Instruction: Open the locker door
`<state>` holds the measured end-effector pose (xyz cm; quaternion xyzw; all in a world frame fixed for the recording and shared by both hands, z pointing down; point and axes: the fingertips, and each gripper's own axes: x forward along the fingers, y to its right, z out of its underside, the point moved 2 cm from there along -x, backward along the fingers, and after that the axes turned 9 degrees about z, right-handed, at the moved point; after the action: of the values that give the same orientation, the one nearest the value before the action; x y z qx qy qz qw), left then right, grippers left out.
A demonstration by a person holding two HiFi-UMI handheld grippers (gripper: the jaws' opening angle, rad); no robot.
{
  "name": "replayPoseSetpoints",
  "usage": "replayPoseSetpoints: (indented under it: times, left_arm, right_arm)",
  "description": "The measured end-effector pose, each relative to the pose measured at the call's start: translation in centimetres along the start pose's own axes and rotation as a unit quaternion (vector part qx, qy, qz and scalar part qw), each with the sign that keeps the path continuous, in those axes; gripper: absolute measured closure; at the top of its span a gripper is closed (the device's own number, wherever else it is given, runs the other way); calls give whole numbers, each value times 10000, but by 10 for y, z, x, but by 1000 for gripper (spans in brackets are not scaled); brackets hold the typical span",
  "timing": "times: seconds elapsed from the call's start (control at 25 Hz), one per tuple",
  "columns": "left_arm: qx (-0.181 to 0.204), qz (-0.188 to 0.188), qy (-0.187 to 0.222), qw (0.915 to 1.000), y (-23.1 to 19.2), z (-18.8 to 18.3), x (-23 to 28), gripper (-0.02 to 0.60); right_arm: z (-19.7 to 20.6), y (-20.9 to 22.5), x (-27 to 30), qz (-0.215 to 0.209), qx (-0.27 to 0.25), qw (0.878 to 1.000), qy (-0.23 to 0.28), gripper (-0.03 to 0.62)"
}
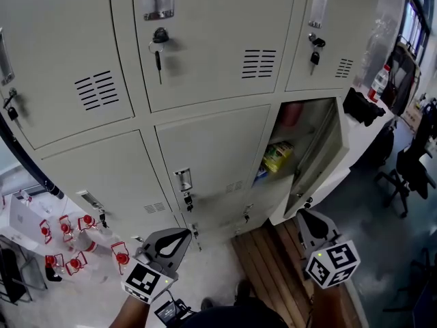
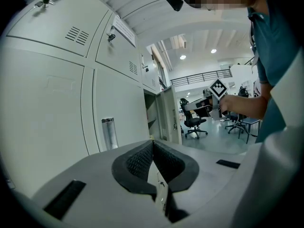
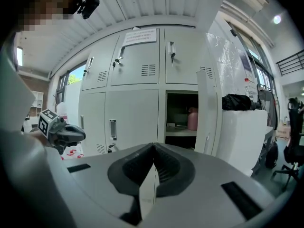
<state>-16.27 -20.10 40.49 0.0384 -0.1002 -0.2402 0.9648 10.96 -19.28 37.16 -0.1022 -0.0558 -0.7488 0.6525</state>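
On my head view the locker door (image 1: pixel 319 157) stands swung open at about 3 o'clock, hanging on the right side of its compartment. Inside I can see a yellow-green packet (image 1: pixel 276 156) on the shelf. The right gripper view also shows a pink container (image 3: pixel 192 119) standing further in.

My right gripper (image 1: pixel 308 219) sits at 5 o'clock, near the door's lower corner. In its own view the jaws are pressed together with nothing between them. The open compartment is at 1 o'clock from them, with the door just past it.

My left gripper (image 1: pixel 179 238) is at 7 o'clock, well apart from the door and facing the closed lockers (image 1: pixel 205 46). Its jaws are also together and empty.

A key (image 1: pixel 158 52) hangs from the lock of the upper middle locker. At 2 o'clock a black bag (image 1: pixel 362 106) lies on the white counter (image 1: pixel 365 134) beside the lockers.
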Motion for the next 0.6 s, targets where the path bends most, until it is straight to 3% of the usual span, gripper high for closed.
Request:
replayPoseSetpoints:
  times: [0.6]
  left_arm:
    - [-140, 151, -169, 9996, -4, 19, 16, 565]
  right_arm:
    - [14, 4, 29, 38, 151, 9997, -203, 557]
